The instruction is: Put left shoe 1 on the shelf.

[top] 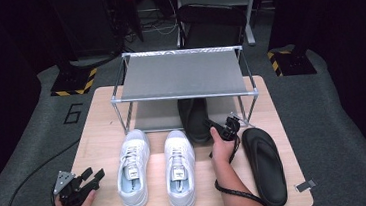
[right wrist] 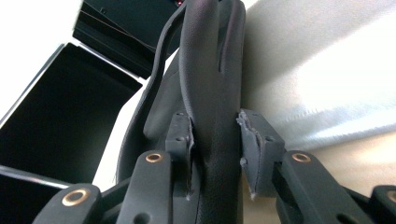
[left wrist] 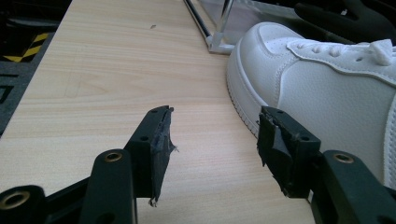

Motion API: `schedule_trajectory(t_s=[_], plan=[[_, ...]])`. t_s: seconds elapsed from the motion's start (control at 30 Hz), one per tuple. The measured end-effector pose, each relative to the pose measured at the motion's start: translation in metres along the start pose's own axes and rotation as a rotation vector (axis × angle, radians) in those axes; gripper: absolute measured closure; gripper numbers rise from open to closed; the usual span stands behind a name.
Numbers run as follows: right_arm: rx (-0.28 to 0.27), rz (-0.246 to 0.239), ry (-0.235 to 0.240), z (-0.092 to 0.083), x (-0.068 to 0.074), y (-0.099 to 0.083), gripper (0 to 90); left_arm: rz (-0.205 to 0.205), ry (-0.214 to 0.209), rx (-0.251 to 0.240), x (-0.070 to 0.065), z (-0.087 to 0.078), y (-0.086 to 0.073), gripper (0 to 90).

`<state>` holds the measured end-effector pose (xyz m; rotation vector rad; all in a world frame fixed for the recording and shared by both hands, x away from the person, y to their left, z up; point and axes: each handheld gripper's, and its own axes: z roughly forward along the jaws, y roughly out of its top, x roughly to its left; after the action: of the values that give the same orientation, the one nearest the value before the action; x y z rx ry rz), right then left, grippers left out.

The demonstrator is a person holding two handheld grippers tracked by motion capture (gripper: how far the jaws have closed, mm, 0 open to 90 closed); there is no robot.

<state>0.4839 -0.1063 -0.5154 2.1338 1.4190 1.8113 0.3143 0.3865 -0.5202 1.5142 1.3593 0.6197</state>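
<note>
Right tool (right wrist: pixel 215 140) clamping black matte slipper strap (right wrist: pixel 210 70), smooth, curved

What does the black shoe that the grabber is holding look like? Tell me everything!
The black slipper looks soft and matte, like rubber or leather, with a strap on top. It lies half under the metal shoe rack, toe pointing in, beside the white sneakers. The right gripper has its fingers pinching the strap from both sides.

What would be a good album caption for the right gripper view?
Right claw clamped on the strap of a black sandal beside the shoe rack's lower shelf.
</note>
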Motion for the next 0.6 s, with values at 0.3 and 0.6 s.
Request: schedule_trajectory(t_s=[0.3, 0.6], plan=[[-0.007, 0.003, -0.016, 0.028, 0.006, 0.007, 66.3, 0.003, 0.001, 0.006, 0.001, -0.002, -0.001, 44.5], [-0.015, 0.013, -0.027, 0.049, 0.016, 0.013, 66.3, -0.007, 0.008, -0.011, 0.002, -0.005, -0.004, 44.6]])
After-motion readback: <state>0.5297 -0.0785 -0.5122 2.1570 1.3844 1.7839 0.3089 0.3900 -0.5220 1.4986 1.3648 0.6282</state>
